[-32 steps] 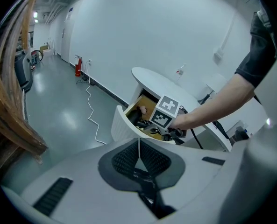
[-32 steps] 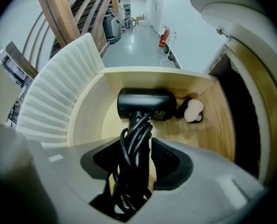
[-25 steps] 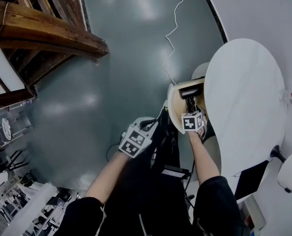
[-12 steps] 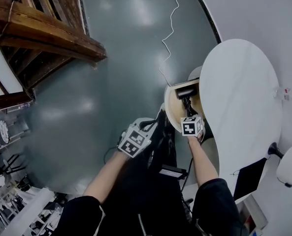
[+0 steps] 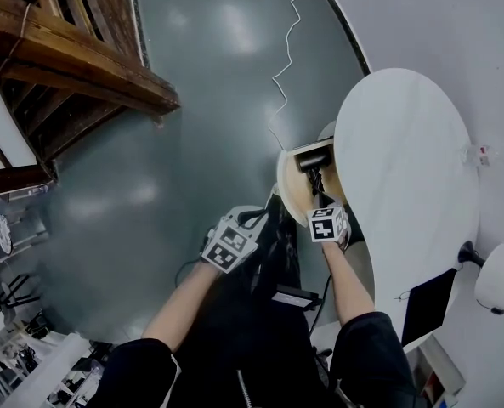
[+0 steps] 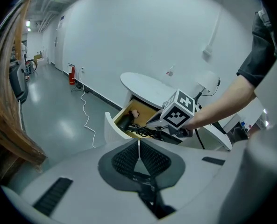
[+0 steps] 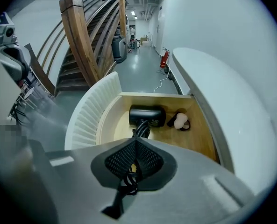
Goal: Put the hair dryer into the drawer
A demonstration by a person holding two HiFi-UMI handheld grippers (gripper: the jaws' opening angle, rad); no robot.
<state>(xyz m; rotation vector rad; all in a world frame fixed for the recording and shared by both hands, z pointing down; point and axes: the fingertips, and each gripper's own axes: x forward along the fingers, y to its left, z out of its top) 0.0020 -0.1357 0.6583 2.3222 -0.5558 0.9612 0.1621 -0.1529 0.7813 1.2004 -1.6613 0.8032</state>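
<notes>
the open drawer (image 7: 111, 125) holds the hair dryer (image 7: 146, 115).

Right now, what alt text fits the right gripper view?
The right gripper has just closed its jaws on the black cord of a hair dryer lying in the open wooden drawer, beside a small pale object.

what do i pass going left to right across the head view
wooden staircase → left gripper → hair dryer → white table → white lamp
</notes>
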